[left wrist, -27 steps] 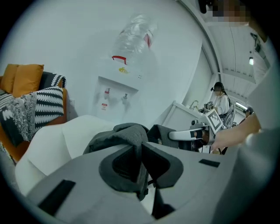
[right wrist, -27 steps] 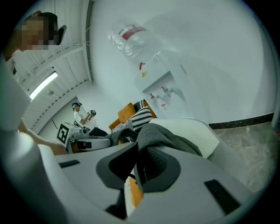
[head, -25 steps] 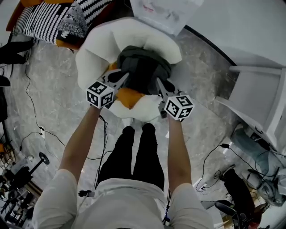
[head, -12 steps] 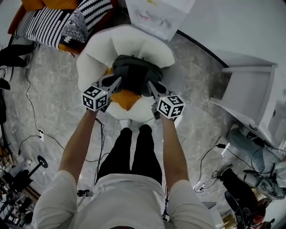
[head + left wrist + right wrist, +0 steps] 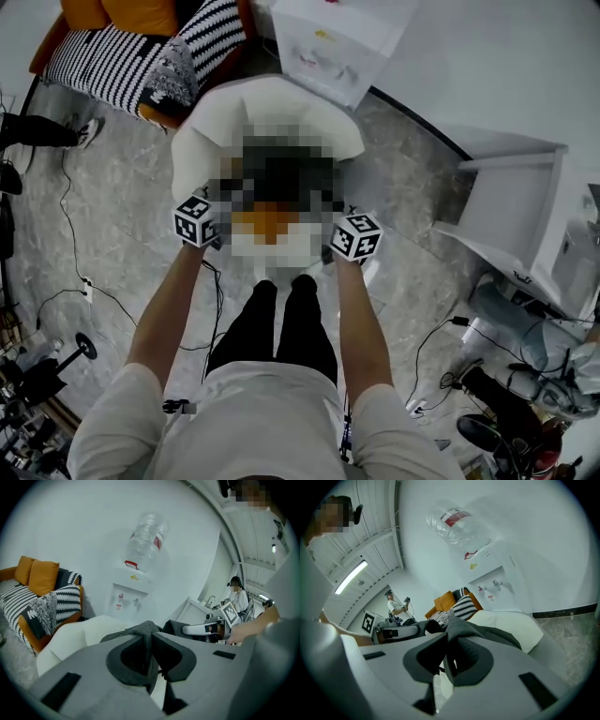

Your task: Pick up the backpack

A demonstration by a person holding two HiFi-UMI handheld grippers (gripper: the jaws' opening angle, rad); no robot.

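The dark grey backpack [image 5: 140,630] hangs over the white armchair [image 5: 202,141]; a mosaic patch hides it in the head view. My left gripper [image 5: 149,653] is shut on a fold of its grey fabric at the bag's left side. My right gripper [image 5: 446,656] is shut on another grey fold [image 5: 487,632] at the right side. In the head view only the marker cubes show, the left one [image 5: 194,222] and the right one [image 5: 356,236], on either side of the bag. Each gripper view also catches the opposite gripper across the bag.
A white water dispenser [image 5: 337,37] stands behind the armchair. A striped sofa [image 5: 122,56] with orange cushions is at the back left. White furniture [image 5: 525,206] stands at the right. Cables [image 5: 75,281] trail over the grey floor. Other people stand in the background [image 5: 239,597].
Both grippers have come up and back toward the person, still gripping the backpack. The marker cubes sit lower in the head view than a second ago.
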